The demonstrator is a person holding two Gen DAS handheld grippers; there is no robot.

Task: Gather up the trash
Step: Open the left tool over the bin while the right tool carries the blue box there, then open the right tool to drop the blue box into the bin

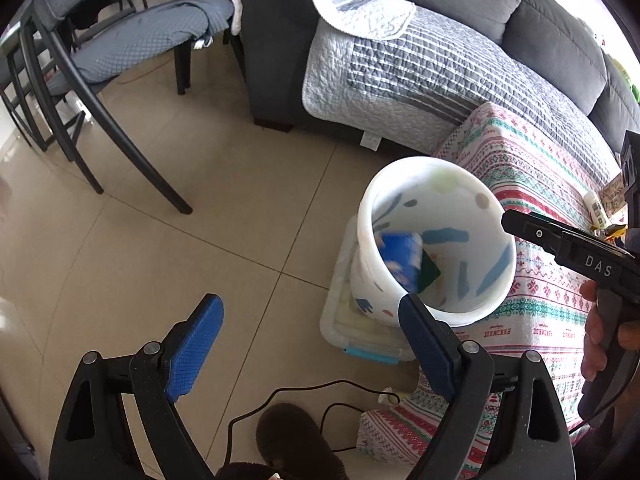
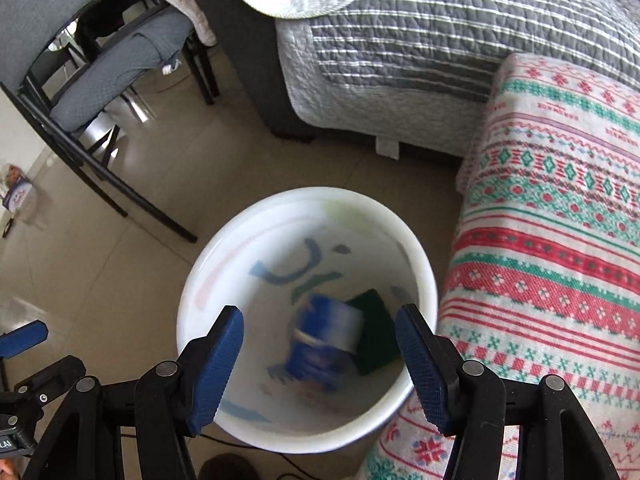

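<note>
Both tongs apart, empty | blurred blue-white packet (image 2: 324, 340) beside green sponge (image 2: 374, 332) | white bin (image 2: 304, 200)

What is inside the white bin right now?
In the bin lie a blurred blue-and-white package and a dark green flat piece beside it. The package covers part of the floor, so anything beneath it is hidden.

Glossy white plastic bin (image 2: 424, 276); woven, rough cloth on desk (image 2: 560, 248); quilted sofa cover (image 2: 400, 60); shiny floor tiles (image 1: 200, 240); textured blue fingers (image 2: 218, 368).
</note>
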